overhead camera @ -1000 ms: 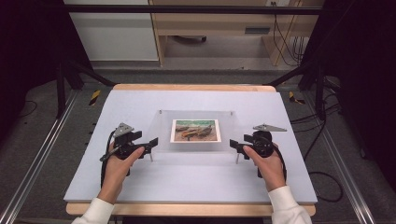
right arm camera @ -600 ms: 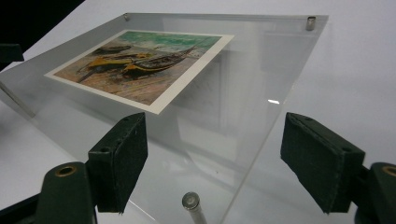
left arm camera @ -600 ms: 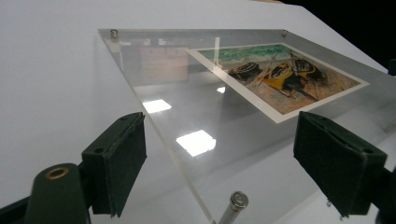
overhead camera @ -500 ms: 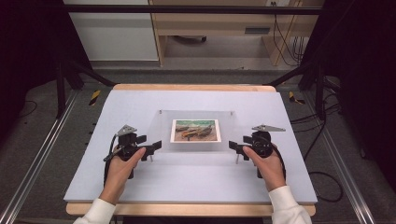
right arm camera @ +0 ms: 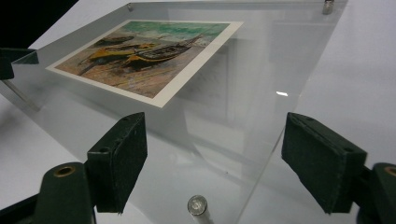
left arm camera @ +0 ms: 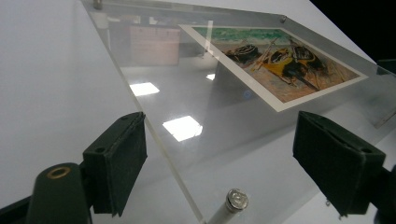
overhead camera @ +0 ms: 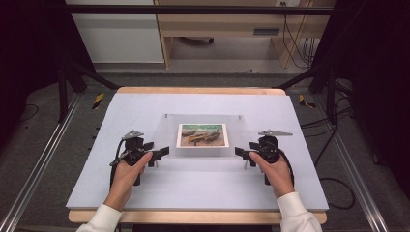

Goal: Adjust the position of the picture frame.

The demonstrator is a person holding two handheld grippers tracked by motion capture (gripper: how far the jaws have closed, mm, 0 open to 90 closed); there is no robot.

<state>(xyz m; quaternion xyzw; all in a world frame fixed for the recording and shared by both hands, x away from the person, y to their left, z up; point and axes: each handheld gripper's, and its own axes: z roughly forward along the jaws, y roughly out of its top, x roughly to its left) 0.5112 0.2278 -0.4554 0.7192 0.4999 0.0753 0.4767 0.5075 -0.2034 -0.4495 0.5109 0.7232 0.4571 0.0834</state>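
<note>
acrylic frame (overhead camera: 203, 136): between both grippers | left gripper (overhead camera: 162, 153): spread, at frame's left corner | right gripper (overhead camera: 240, 152): spread, at frame's right corner, jaws just opening, touching nothing

A lab recording booth: white-topped table (overhead camera: 193, 193) between aluminium rails (overhead camera: 38, 164), black curtains (overhead camera: 29, 58), loose cables (overhead camera: 333, 193).

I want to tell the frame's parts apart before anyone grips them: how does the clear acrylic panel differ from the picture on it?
The clear acrylic panel is see-through and glossy, mirroring lights; the picture is opaque and shows boats on a beach. The panel is the larger, while the picture covers just its middle. The panel carries metal studs at its corners; the picture has a white border instead. Both are rectangular.
</note>
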